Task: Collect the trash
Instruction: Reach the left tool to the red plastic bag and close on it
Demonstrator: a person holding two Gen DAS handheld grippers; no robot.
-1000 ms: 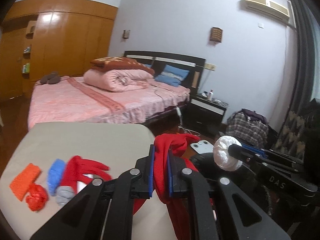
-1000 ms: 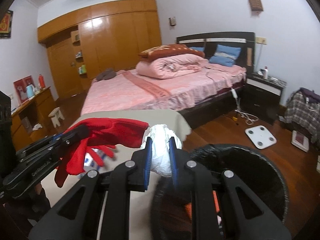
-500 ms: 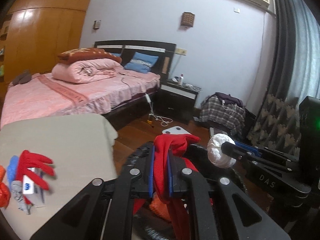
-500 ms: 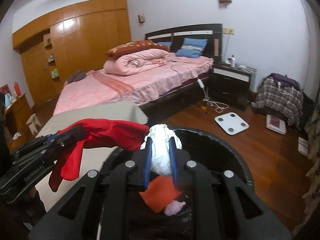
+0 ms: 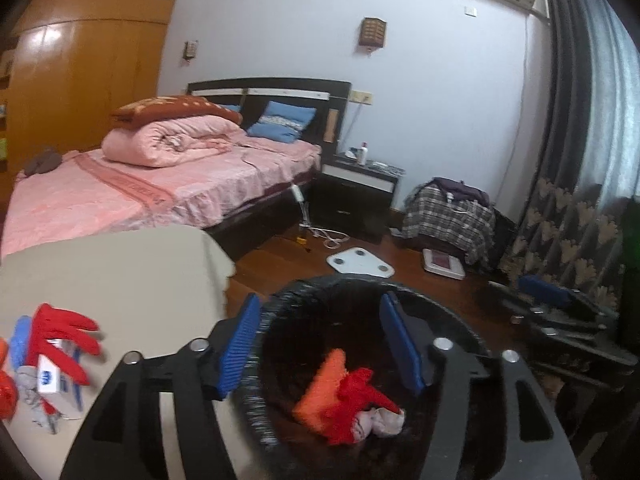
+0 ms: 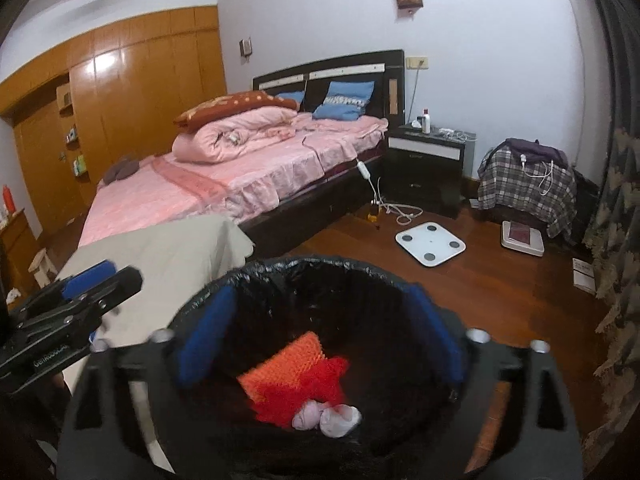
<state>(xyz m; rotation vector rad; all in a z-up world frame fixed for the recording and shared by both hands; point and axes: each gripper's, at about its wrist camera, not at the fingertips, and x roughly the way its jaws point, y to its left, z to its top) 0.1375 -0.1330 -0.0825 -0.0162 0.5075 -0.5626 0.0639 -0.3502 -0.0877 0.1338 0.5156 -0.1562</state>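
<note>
Far left on the beige table [image 5: 120, 272] there's leftover trash in a heap: a red glove [image 5: 60, 340] lying over a blue scrap [image 5: 20, 338] and a grey wad [image 5: 28, 384], with a small white box [image 5: 48, 376] on top. Moving right, the left gripper [image 5: 320, 344] hangs over the black-lined bin [image 5: 256, 380], jaws spreading right now, nothing pinched between the blue pads [image 5: 240, 344]. Down inside the bin: an orange cloth [image 5: 320, 392], a red glove [image 5: 352, 404] against it, and a pale wad [image 5: 380, 420] touching the glove. Right wrist view, same story: the right gripper [image 6: 320, 340] is also above the bin, jaws opening wide and empty, white tissue balls [image 6: 328, 418] lying beside the red glove on the bottom. Further right, a white scale [image 6: 430, 244] on the wood floor [image 6: 500, 280].
</note>
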